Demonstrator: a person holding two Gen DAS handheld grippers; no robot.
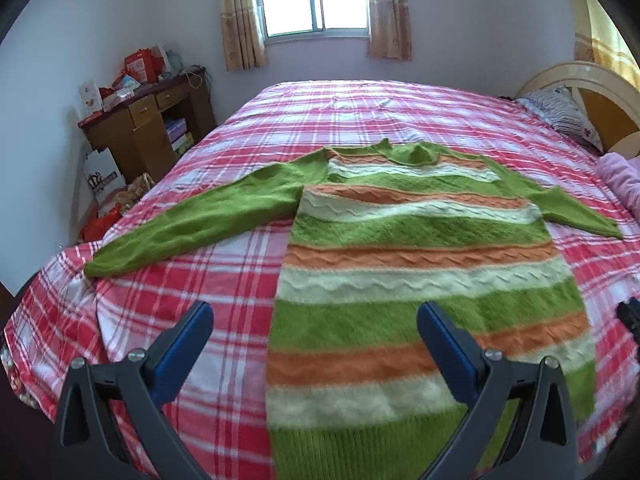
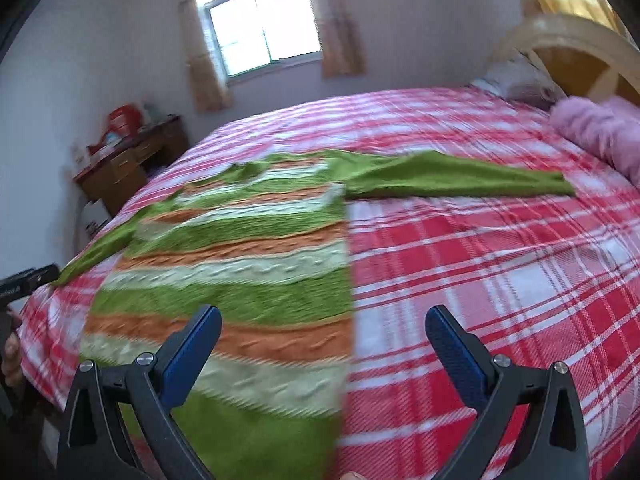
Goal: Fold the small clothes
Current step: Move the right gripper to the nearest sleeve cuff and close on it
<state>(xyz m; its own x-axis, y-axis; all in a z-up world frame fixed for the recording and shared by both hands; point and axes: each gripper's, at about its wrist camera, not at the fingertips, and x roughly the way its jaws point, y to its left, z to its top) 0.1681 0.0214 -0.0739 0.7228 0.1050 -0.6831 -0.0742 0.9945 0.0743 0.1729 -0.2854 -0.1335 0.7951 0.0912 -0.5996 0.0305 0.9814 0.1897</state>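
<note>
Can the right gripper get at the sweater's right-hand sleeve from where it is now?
Probably yes. The right gripper is open and holds nothing, and the sleeve lies flat and uncovered on the bed ahead of it, with only bare bedspread between. It must travel forward, though.

fuzzy green, orange and cream striped knit sweater (image 1: pixel 420 240): soft, matt | red-and-white plaid woven bedsheet (image 1: pixel 224 280): matt cloth | brown wooden desk (image 1: pixel 148 128): slight sheen | left gripper (image 1: pixel 314 334): matt black plastic, blue ribbed pads, metal screws
</note>
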